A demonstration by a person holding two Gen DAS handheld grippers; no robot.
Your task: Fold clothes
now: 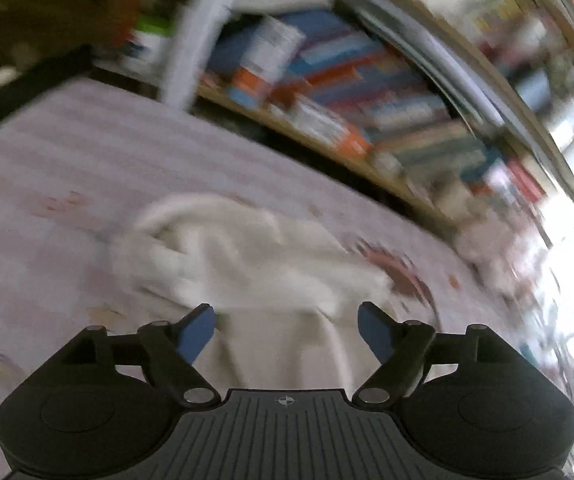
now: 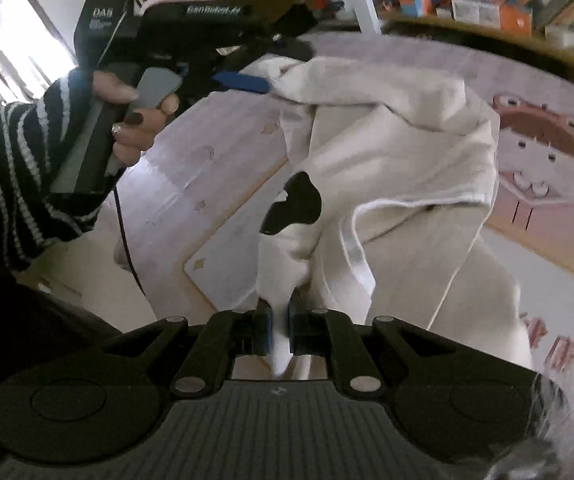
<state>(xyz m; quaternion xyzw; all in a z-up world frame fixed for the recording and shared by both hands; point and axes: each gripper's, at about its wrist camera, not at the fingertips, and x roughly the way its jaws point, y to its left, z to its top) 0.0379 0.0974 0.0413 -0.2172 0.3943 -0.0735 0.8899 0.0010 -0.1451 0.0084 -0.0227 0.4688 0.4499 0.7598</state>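
A cream-white garment (image 2: 399,152) with a black patch (image 2: 293,204) lies crumpled on a pale pink printed mat (image 2: 207,168). My right gripper (image 2: 279,320) is shut on a bunched edge of the garment at its near side. In the left wrist view, which is blurred, the garment (image 1: 255,264) lies ahead of my left gripper (image 1: 287,324), whose blue fingers are spread wide with nothing between them. The left gripper also shows in the right wrist view (image 2: 243,80), held in a hand at the garment's far left corner, its blue finger beside the cloth.
A low wooden shelf of books (image 1: 347,92) runs along the far side of the mat. A white post (image 1: 203,28) stands at the back. The person's striped sleeve (image 2: 19,176) and a cable (image 2: 125,236) are at the left. A cartoon print (image 2: 543,160) marks the mat's right part.
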